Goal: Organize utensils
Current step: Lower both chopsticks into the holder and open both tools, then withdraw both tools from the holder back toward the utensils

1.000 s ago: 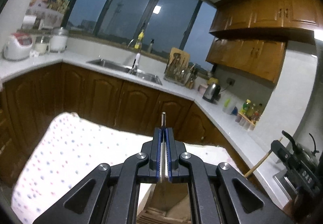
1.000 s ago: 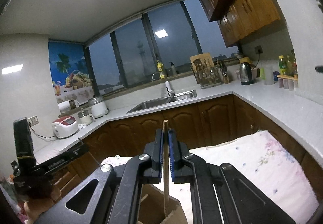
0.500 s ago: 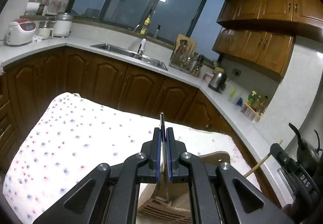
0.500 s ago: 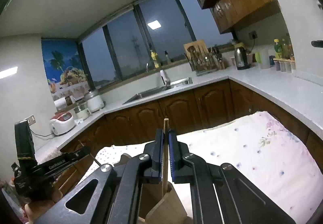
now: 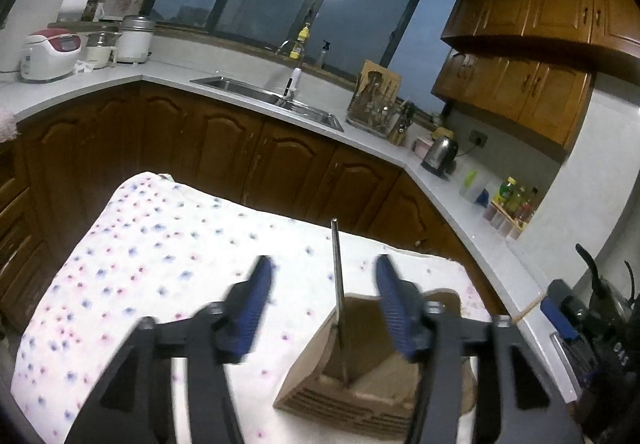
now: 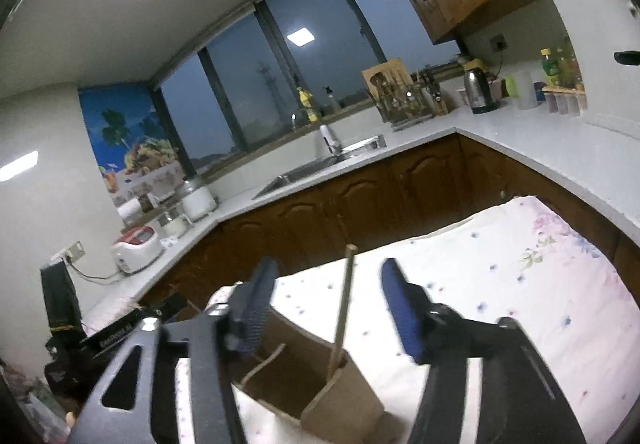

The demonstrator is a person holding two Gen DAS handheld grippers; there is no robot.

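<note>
Release step: the left gripper [image 5: 323, 298] and right gripper [image 6: 327, 304] have jaws opening, pads clear. The thin metal utensil [image 5: 338, 284] and wooden stick [image 6: 345, 300] stand in the brown compartmented wooden holder [image 5: 316, 376] on the floral-clothed table [image 5: 152, 244]. Next: withdraw without knocking them.

A thin metal utensil handle [image 5: 337, 276], smooth and dull grey, stood in a matt brown wooden holder [image 5: 320, 380]. A pale bare-wood stick [image 6: 345, 308] stood beside. Cotton-looking floral cloth [image 5: 160, 244] covered the table; the countertop [image 5: 440, 195] looked glossy white stone.
</note>
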